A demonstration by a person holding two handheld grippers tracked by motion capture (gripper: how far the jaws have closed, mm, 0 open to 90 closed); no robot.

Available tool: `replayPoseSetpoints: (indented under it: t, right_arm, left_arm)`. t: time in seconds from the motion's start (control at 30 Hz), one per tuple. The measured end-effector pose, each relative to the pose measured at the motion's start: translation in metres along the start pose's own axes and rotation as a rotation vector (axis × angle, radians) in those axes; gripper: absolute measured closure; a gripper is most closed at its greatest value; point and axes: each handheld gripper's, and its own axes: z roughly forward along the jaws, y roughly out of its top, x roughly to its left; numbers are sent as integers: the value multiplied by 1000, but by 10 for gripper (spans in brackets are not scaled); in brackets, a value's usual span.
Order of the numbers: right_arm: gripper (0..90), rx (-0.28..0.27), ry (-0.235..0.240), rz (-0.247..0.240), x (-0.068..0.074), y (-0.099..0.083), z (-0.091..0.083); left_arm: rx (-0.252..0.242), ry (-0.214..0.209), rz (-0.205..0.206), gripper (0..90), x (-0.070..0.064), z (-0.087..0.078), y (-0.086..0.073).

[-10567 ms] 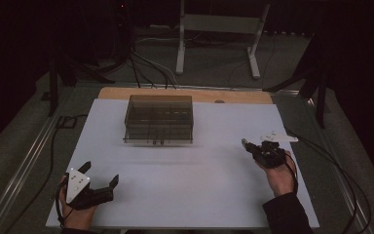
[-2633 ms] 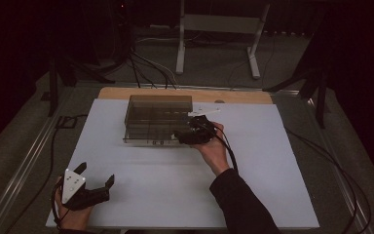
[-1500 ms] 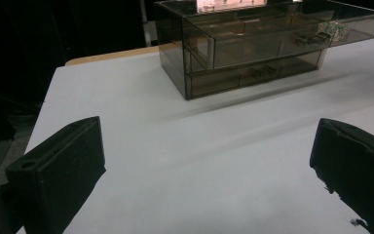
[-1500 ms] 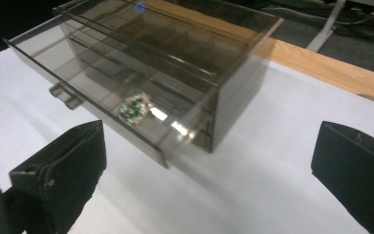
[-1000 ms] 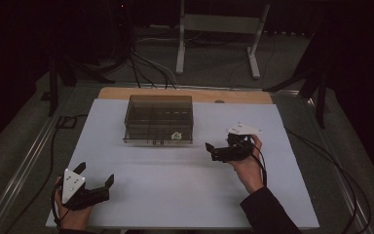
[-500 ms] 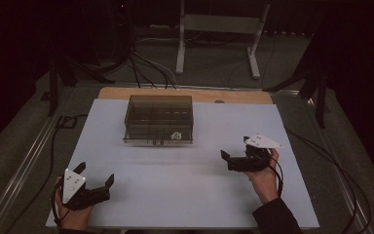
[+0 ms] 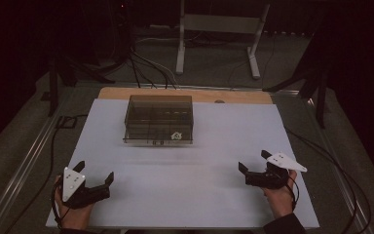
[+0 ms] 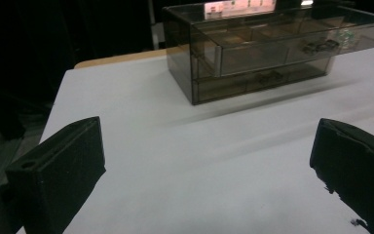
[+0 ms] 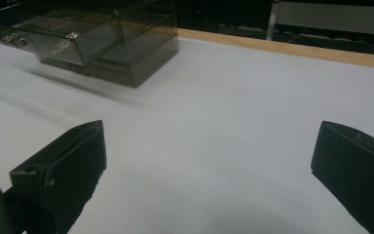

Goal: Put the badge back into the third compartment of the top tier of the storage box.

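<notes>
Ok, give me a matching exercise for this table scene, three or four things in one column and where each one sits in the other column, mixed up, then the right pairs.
Things:
1. left gripper
2. right gripper
3. smoky clear drawer box
4. wooden strip

Places, in the high view:
A. far half of the white table top, left of centre
B. near right corner, jaws open, in a hand
C. along the far edge of the white top
D. near left corner, jaws open, in a hand

Pairs: 1-D, 2-B, 3-A, 4-C
</notes>
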Motion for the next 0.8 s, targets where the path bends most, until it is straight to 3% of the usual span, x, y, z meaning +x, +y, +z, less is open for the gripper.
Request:
replayPoseSetpoints:
  t: [0.07, 0.4, 0.63, 0.8]
  right_arm:
    - [0, -10, -6, 5, -2, -6, -4]
    - [0, -51, -33, 36, -6, -25, -25]
    - [0, -56, -58, 67, -9, -35, -29]
    - [0, -61, -71, 55, -7, -35, -30]
  left_arm:
    - [-10, 12, 2, 4, -1, 0, 1]
    - [-30, -12, -17, 4, 3, 1, 1]
    - [-28, -26, -15, 4, 3, 1, 0]
    - [-19, -21, -16, 4, 4, 3, 0]
